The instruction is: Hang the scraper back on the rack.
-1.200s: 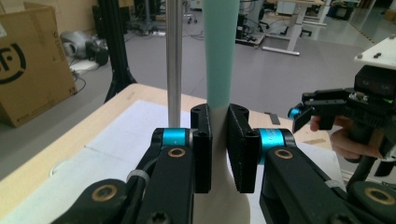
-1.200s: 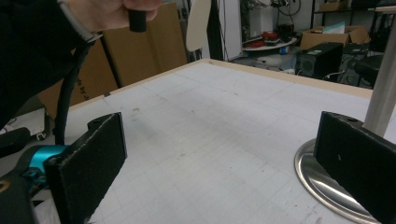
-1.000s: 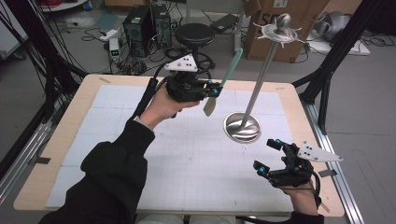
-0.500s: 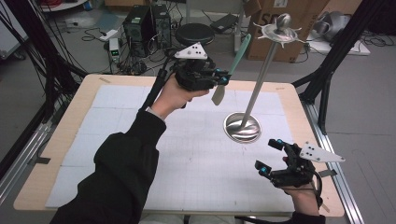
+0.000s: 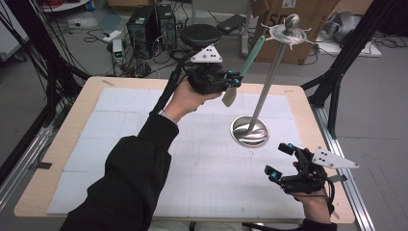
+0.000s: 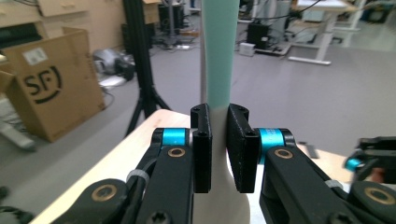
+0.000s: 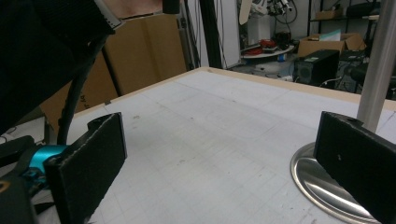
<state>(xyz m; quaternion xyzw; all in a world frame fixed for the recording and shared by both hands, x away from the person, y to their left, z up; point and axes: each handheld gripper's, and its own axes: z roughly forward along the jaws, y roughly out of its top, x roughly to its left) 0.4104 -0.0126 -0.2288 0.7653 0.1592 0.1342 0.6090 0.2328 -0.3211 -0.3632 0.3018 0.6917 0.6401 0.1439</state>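
A spatula (image 5: 243,70) with a mint-green handle and a pale blade hangs above the far half of the table, my left gripper (image 5: 232,82) shut on it where handle meets blade. In the left gripper view the handle (image 6: 219,51) rises straight up between the two black jaws. A metal stand (image 5: 269,77) with a round base (image 5: 249,131) and a hooked disc on top rises just right of the spatula. My right gripper (image 5: 279,160) rests open near the table's front right, and its own view shows the stand's base (image 7: 327,186) and pole (image 7: 380,60) ahead.
White gridded mats (image 5: 144,144) cover the wooden table. Past the far edge lie a black stool (image 5: 201,34), computer boxes, cables and a cardboard box (image 5: 274,38). Black frame legs (image 5: 337,77) stand at the right.
My left gripper has lifted the spatula and carried it up and to the right, closer to the stand's top. The right gripper has stayed where it was.
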